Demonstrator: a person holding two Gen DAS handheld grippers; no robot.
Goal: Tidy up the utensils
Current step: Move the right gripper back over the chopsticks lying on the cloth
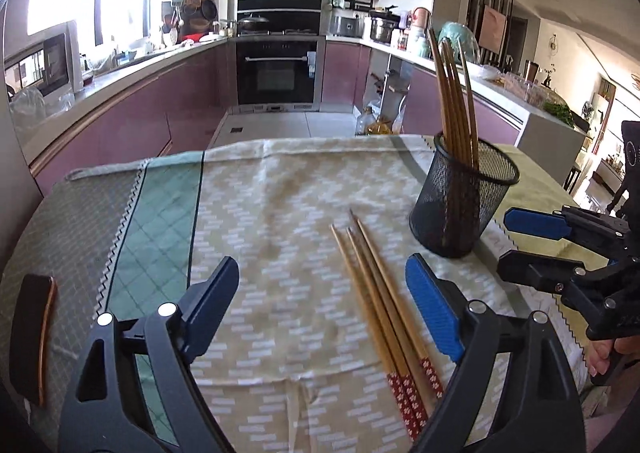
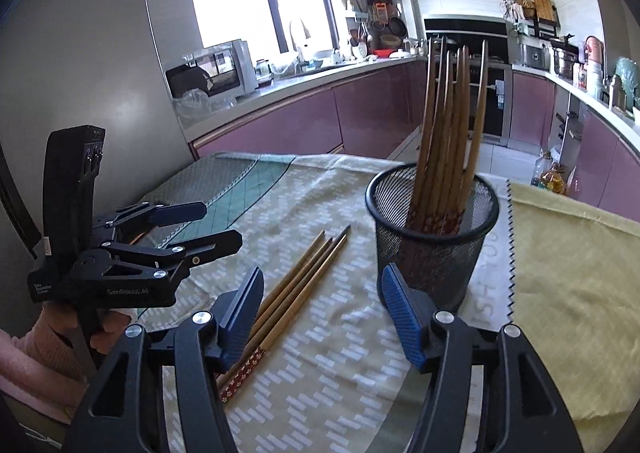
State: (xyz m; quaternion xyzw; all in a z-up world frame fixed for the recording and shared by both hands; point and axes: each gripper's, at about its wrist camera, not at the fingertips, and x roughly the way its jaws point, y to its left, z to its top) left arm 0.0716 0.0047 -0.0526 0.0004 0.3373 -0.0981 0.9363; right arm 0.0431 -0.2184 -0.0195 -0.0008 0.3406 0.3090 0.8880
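Nearest the lens in the left wrist view, the left gripper (image 1: 320, 285) fills the bottom of the frame with its jaws spread wide and nothing between the pads. At the far left edge a dark curved rest (image 1: 34, 337) lies on the patterned cloth (image 1: 260, 193).

Toward lower centre, three loose chopsticks (image 1: 380, 293) lie side by side, red-patterned ends toward the camera, just inside the right-hand finger; probably they are laid out flat so a claw can straddle them.

Right of centre stands the black mesh holder (image 1: 460, 205), upright, with several chopsticks (image 1: 452, 101) already standing in it, tips up, evidently where the loose ones belong.

At the right edge the right gripper (image 1: 532, 243) hangs partly open and empty, just beside the holder, perhaps ready to steady it.
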